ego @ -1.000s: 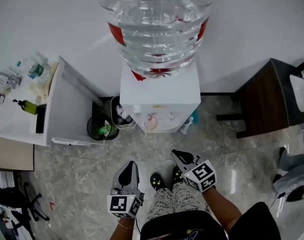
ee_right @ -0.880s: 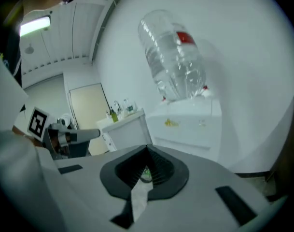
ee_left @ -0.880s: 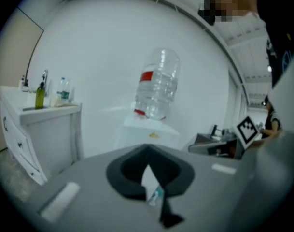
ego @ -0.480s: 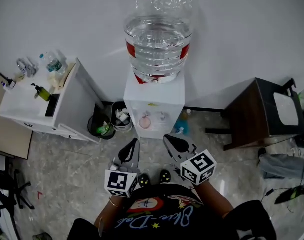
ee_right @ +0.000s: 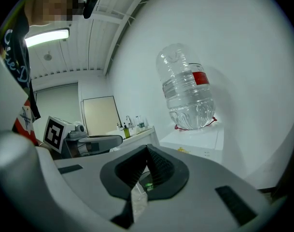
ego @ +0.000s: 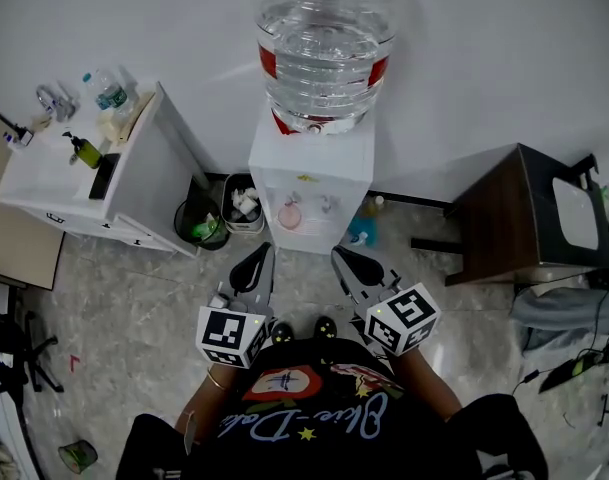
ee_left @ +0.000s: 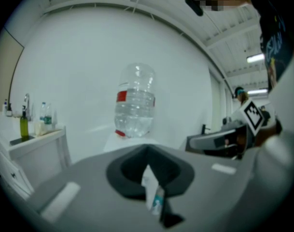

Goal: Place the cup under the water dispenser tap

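The white water dispenser (ego: 309, 183) stands against the wall with a big clear bottle (ego: 324, 53) on top. A pinkish round thing (ego: 289, 218) sits in its front recess; I cannot tell whether it is a cup. My left gripper (ego: 264, 252) and right gripper (ego: 336, 256) are side by side in front of my chest, pointing at the dispenser and well short of it. Both are shut and hold nothing. The bottle (ee_left: 134, 103) shows past the closed left gripper (ee_left: 147, 153), and the bottle (ee_right: 188, 91) past the closed right gripper (ee_right: 147, 151).
A white sink cabinet (ego: 134, 203) with small bottles stands at the left. Two bins (ego: 199, 230) sit between it and the dispenser. A blue bottle (ego: 359, 236) lies on the floor by the dispenser. A dark wooden table (ego: 509, 213) is at the right.
Both grippers have risen from near the floor to chest height, staying shut. The head view has pulled up and back, so the dispenser looks smaller and my shirt shows.
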The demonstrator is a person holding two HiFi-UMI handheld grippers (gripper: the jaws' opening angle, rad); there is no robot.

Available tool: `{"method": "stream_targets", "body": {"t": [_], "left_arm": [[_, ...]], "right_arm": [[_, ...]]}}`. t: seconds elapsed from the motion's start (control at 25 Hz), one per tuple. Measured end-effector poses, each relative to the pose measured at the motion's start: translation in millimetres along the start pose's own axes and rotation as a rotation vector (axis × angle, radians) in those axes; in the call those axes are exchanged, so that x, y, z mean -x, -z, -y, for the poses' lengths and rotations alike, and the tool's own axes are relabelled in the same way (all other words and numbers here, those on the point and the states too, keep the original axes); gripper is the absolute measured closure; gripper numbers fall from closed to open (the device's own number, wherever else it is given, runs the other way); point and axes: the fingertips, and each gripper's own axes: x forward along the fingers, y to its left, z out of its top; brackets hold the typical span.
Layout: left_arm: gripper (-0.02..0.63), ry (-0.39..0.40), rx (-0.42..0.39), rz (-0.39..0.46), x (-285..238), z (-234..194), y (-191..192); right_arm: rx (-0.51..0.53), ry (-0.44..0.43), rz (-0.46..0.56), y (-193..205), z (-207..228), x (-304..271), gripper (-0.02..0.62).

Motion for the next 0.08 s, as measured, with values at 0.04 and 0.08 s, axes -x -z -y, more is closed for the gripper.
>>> {"method": "stream_targets", "body": {"t": [0.04, 0.08], "left_arm": [[0.607, 0.002, 0.003, 0.001, -0.6, 1.6, 0.2], [0.608, 0.004, 0.006, 0.002, -1.2, 3.3, 0.5]], "right_arm": [[-0.002, 0.000, 0.001, 0.7, 0.4, 1.3, 0.581], [-0.005, -0.001, 0.002, 1.6, 0.7, 2.5, 0.581]]}}
